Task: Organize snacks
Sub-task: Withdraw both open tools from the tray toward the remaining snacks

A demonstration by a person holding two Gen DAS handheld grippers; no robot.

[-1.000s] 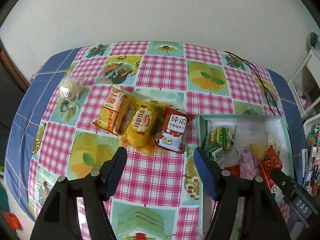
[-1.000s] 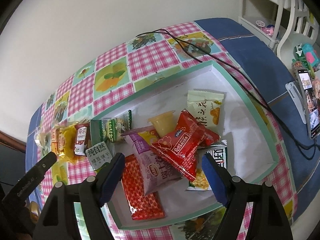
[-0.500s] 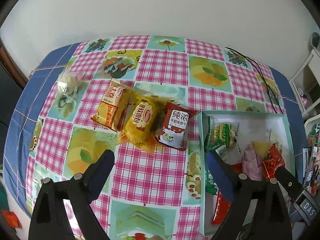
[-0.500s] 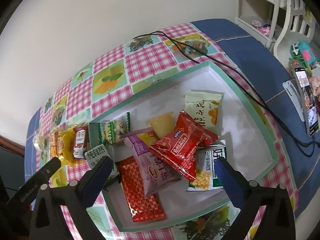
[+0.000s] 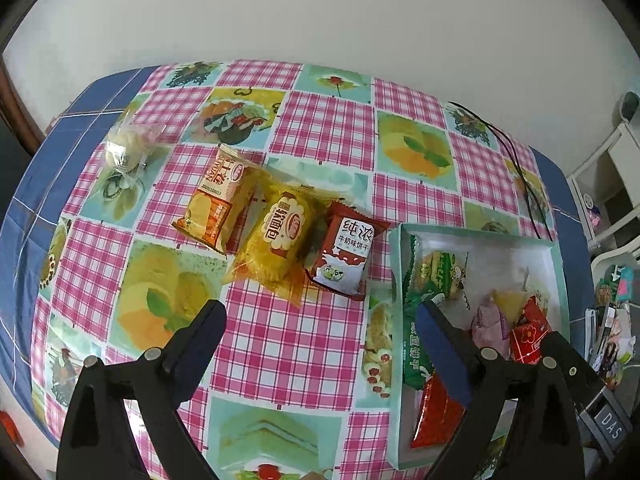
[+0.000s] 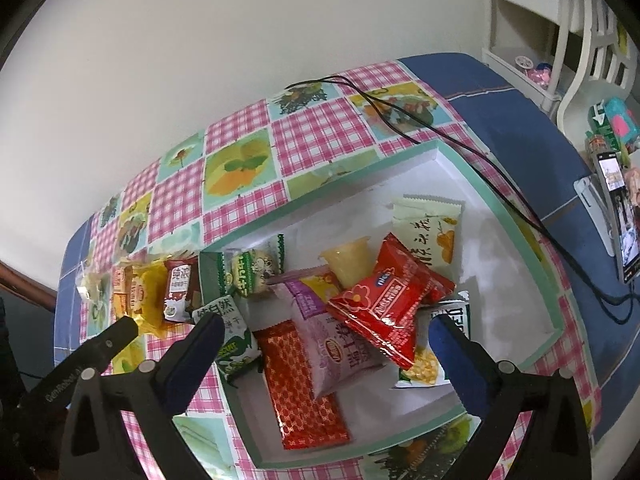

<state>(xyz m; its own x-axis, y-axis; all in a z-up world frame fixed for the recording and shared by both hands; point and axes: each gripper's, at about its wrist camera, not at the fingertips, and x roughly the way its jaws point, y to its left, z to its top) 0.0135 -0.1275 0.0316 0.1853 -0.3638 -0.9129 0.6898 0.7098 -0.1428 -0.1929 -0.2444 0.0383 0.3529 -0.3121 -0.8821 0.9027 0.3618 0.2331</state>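
Observation:
Three snack packets lie in a row on the checked tablecloth: orange, yellow bread and dark red milk biscuit. A clear bag with a round pastry lies further left. My left gripper hovers open over the cloth just in front of them, holding nothing. A teal-rimmed white box holds several snacks, among them a red packet, a purple packet, a long red-patterned packet and a jelly cup. My right gripper hangs open above these, empty.
A green-and-white biscuit packet lies across the box's left rim. A black cable runs over the cloth behind the box to a phone on a stand. White shelving stands beyond the table's right edge.
Both grippers' jaws have spread much wider than a second ago. Neither holds anything, and the snacks have not moved.

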